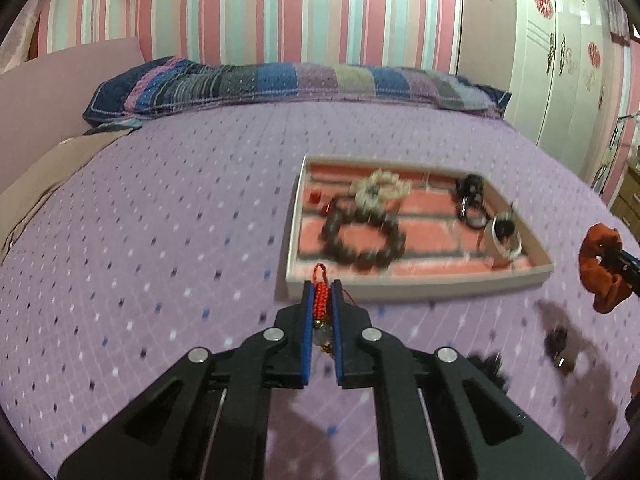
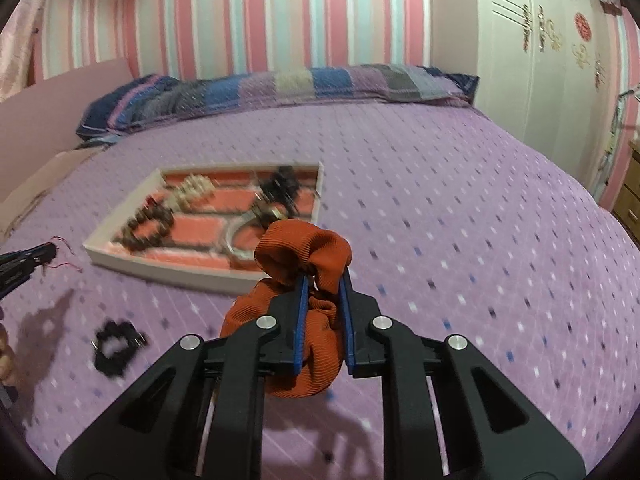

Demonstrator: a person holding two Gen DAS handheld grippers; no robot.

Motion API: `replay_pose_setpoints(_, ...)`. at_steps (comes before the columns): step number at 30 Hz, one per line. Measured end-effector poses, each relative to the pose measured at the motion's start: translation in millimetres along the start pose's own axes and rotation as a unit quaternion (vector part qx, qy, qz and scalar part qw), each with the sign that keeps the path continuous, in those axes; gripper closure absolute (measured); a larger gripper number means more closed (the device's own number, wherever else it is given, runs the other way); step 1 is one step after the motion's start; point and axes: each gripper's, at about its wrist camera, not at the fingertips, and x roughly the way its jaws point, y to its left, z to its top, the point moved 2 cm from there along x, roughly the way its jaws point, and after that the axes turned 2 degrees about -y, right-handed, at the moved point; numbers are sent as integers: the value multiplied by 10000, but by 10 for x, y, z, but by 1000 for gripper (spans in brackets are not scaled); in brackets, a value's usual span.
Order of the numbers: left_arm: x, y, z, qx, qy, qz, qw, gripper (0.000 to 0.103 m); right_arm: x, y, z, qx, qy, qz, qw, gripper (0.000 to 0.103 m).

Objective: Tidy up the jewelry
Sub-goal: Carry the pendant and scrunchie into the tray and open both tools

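while held: 1 scrunchie (image 2: 304,256), 1 charm (image 1: 321,298)

Your left gripper (image 1: 321,294) and right gripper (image 2: 325,280) look alike: black angular linkage arms, round silver pivot screws, and blue pads lining the fingers (image 2: 301,320).

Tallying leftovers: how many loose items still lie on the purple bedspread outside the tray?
2 visible: a black scalloped hair tie and a small dark, blurred piece, both on the purple bedspread near the white tray. More may lie out of view.
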Motion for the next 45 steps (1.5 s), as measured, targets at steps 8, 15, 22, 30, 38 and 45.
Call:
replay_pose_setpoints(8,481,-269,495,158,126,14,9998,94,566,222,335,62,214,168,9996,88)
replay_pose_setpoints(15,1116,-221,596,-81,626,24,9980,94,935,244,476,378,372,354,9980,88)
replay_pose_setpoints(22,1514,-142,554,-23,925,271,9953,94,1283,380,410,-41,656,119,9978,84)
replay_pose_setpoints(30,1475,-175,490,132,971,179,9950,78,1222,315,420,-19,585,98,9982,42)
replay_pose_setpoints(38,1047,-157,650,12,472,81,9989,44,888,218,574,-151,188,-61,9997,24)
replay_pose_setpoints(45,559,-220,512,128,314,322,9989,44,578,107,340,1,310,83,9995,19)
